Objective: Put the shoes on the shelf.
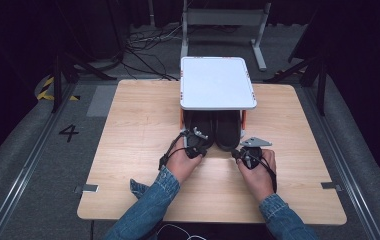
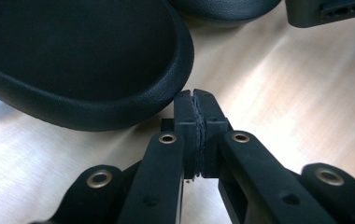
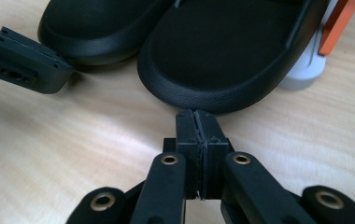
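Note:
Two black slip-on shoes lie side by side under a small white shelf point(image 1: 217, 82) on the wooden table point(image 1: 138, 125). The left shoe point(image 1: 199, 127) point(image 2: 73, 60) has its rounded end just ahead and left of my left gripper point(image 1: 202, 146) point(image 2: 195, 95), which is shut with nothing between its pads. My right gripper point(image 1: 237, 152) point(image 3: 195, 114) is shut and empty too, its tips almost at the rounded end of the right shoe point(image 1: 227, 131) point(image 3: 227, 51). Both grippers sit low over the table.
The shelf stands on white legs with orange fittings point(image 3: 315, 60), right beside the right shoe. In the right gripper view the left gripper's body point(image 3: 21, 60) lies at the left. Bare wood extends to both sides and toward the table's front edge point(image 1: 208, 220).

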Demonstrator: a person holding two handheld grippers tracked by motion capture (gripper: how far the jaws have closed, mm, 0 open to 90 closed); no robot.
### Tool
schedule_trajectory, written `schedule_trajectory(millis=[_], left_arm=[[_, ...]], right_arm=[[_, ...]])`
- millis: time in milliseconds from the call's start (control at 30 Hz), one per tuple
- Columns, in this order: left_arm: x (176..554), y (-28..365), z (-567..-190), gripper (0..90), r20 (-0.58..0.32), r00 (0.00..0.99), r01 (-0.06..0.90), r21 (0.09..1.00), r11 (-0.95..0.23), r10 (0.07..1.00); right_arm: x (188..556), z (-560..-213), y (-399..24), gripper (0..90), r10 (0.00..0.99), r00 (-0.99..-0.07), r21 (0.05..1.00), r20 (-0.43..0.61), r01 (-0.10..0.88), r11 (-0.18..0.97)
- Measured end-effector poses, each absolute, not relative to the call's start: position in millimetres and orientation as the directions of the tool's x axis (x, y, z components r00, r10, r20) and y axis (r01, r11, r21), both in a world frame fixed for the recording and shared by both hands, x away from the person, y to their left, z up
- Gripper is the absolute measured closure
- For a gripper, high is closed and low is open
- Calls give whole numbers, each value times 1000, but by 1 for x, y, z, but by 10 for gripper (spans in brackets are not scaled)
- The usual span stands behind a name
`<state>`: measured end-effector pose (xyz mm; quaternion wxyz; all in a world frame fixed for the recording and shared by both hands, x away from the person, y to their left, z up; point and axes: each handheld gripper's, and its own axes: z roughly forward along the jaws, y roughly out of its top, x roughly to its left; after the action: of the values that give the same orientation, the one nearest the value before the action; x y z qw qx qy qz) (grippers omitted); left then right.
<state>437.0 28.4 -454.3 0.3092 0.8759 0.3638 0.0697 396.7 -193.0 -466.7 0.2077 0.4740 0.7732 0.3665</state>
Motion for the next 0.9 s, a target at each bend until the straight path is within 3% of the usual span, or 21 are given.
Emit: schedule_trajectory(millis=[33, 300, 567, 700, 900], left_arm=[[443, 29, -454, 871, -76, 713, 592, 598, -540, 697], [456, 27, -458, 873, -133, 703, 622, 590, -514, 698], [451, 28, -458, 829, -157, 703, 627, 597, -501, 693], [444, 31, -451, 813, -155, 710, 615, 613, -496, 687], [431, 44, -437, 783, -155, 712, 601, 640, -479, 685]], right_arm=[[403, -468, -192, 870, 894, -448, 758, 1, 583, 291], [427, -475, -198, 860, 915, -402, 740, 27, 624, 252], [396, -468, -188, 863, 877, -476, 743, 71, 612, 271], [402, -466, -181, 879, 874, -477, 762, 94, 600, 245], [425, -478, -189, 900, 912, -404, 741, -71, 591, 319]])
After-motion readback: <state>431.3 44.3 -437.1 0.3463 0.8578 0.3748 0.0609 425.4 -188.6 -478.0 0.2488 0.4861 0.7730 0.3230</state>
